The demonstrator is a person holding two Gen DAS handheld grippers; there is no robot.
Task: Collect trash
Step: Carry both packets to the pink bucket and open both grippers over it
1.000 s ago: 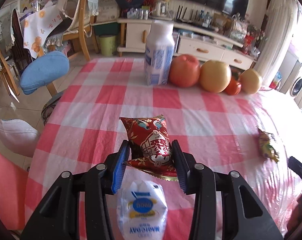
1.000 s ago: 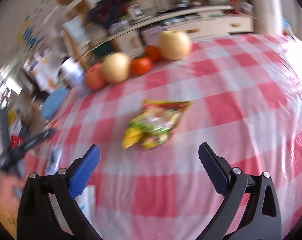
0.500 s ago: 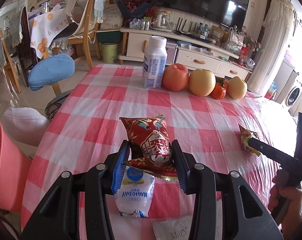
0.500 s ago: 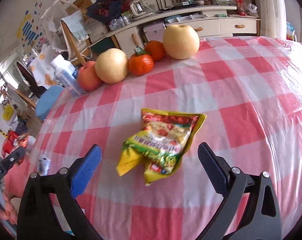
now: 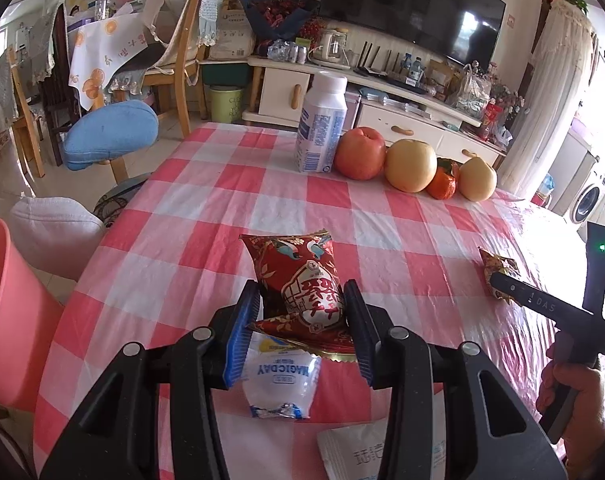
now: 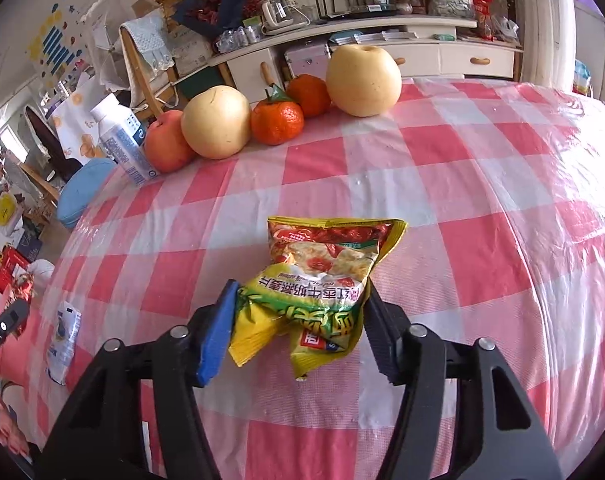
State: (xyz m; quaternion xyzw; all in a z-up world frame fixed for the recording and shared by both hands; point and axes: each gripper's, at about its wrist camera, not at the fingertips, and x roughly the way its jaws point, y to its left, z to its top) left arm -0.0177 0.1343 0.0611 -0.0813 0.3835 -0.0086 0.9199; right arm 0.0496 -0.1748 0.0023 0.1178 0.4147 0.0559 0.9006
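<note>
A red snack wrapper (image 5: 302,280) is pinched upright in my left gripper (image 5: 302,320), which is shut on it above the checked tablecloth (image 5: 206,240). Below it lie a white MAGICDAY wrapper (image 5: 280,380) and a white sachet (image 5: 354,448). In the right wrist view, my right gripper (image 6: 298,328) has its jaws closing on a yellow-green snack packet (image 6: 322,272). Both pads press the packet's crumpled lower half. The left wrist view shows that gripper's tip (image 5: 502,280) at the packet (image 5: 498,266), held by a hand (image 5: 574,400).
A pink bin (image 5: 10,312) stands at the table's left edge. A milk bottle (image 5: 322,128), an apple (image 5: 360,154), pears (image 6: 362,80) and oranges (image 6: 276,120) line the far side. A blue stool (image 5: 110,136) and wooden chairs stand beyond.
The right jaws have drawn in from wide open onto the yellow-green packet, crumpling it. The left gripper has pulled back with the red wrapper, bringing the pink bin into view.
</note>
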